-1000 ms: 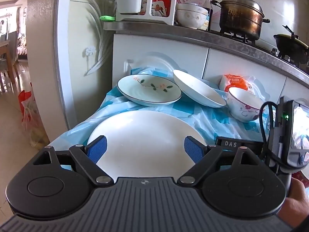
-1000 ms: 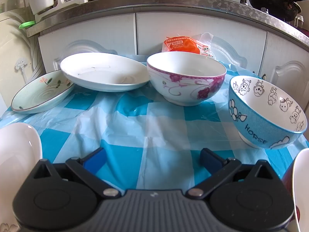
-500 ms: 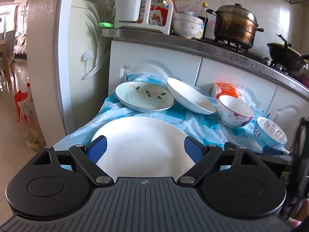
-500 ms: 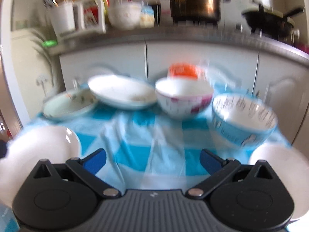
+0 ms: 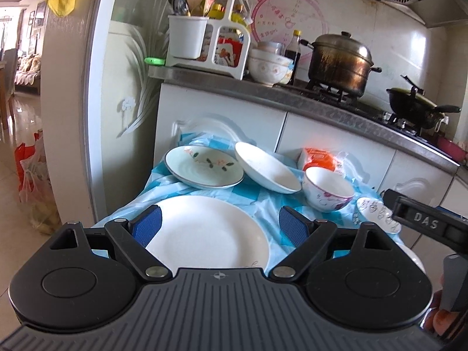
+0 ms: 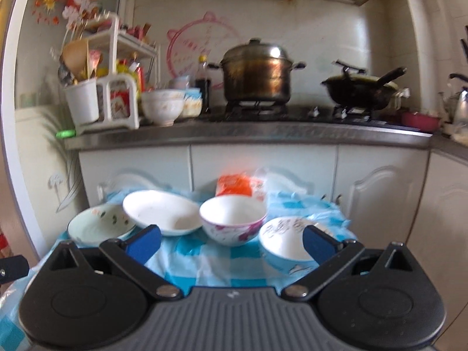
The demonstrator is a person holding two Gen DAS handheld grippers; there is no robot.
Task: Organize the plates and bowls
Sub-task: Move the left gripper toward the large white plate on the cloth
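Note:
On a blue checked cloth lie a large white plate, a floral plate, a tilted white dish, a purple-flowered bowl and a blue cartoon bowl. My left gripper is open and empty, raised above the large plate's near edge. My right gripper is open and empty, held high and back from the table; its view shows the floral plate, white dish, purple bowl and blue bowl.
White cabinets stand behind the table under a counter with a steel pot, a black wok, bowls and a utensil rack. An orange packet lies at the table's back. A fridge stands left.
Both grippers have lifted up and pulled back from the table, so more of the counter and wall shows. Both stay open and empty. The dishes have not moved.

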